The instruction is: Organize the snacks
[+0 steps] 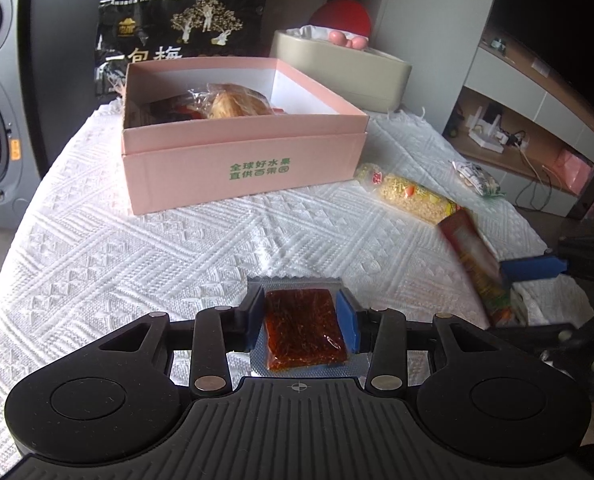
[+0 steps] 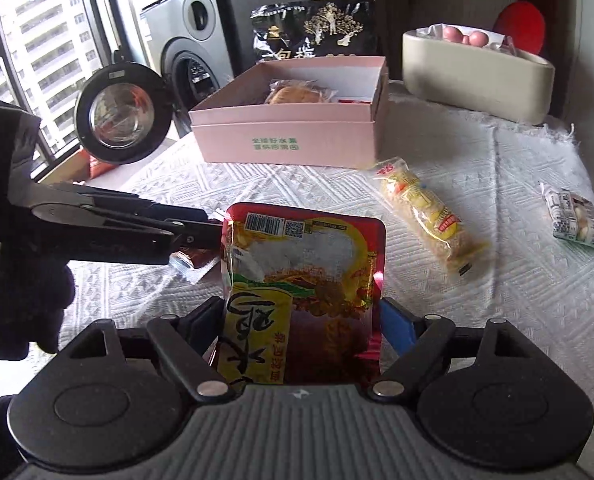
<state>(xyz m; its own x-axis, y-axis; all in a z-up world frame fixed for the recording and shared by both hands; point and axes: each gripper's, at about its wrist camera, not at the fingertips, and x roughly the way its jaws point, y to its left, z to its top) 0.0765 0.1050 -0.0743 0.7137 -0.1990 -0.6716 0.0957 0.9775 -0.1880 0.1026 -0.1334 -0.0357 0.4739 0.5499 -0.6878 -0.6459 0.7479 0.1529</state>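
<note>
Pink cardboard marks the destination: at the left of the table, a pink box [image 1: 241,148] stands open on the white woven cloth [image 1: 117,240], already holding a wrapped pastry [image 1: 233,102] and other packets, with a tall black snack bag [image 1: 177,36] upright behind it. Nearer the camera, the left gripper [image 1: 301,320] has its blue pads closed against the sides of a clear-wrapped reddish-brown slab [image 1: 303,328], which appears to lie low over the cloth (whether it has lifted clear cannot be told). Further right, a long yellow rice-crisp packet [image 1: 409,196] and a small white-and-green packet [image 1: 477,178] lie loose on the cloth, well apart from the box. At the far right, the right gripper [image 2: 301,320] is clamped on the lower end of a glossy red-and-yellow pouch [image 2: 301,264], holding it above the table with its free end pointing toward the box. Both snacks look ready for the box, and the risks lie there: the slab's slick wrapper could slide from the pads, the pouch, gripped at one end only, could droop and catch the box's rim, and the two grippers, near one another, could collide on the way in.
</note>
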